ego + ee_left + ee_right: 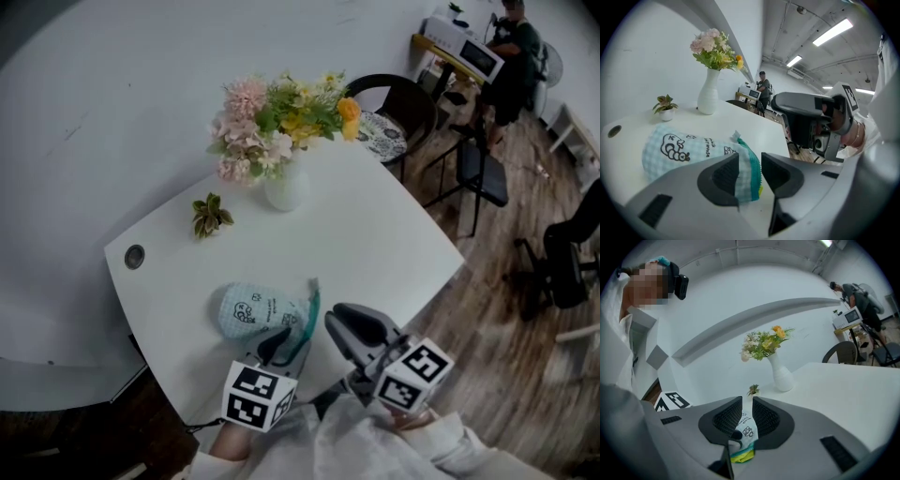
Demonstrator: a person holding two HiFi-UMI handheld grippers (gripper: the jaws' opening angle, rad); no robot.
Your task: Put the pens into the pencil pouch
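Observation:
A light-blue checked pencil pouch (248,309) with a cartoon print and a green zip edge lies near the front of the white table (375,234). My left gripper (277,342) reaches over its zip end. In the left gripper view the pouch (679,147) has that end between the open jaws of the left gripper (750,173): the cloth lies against the left pad, with a gap to the right pad. A bit of yellow shows at the pouch's mouth. My right gripper (333,319) hovers just right of the pouch, jaws a little apart and empty (746,416). No loose pen is in view.
A white vase of flowers (286,187) and a small potted plant (211,216) stand further back on the table, with a round cable hole (135,256) at its left. Chairs (403,103) and a person (511,56) are beyond the table's right edge.

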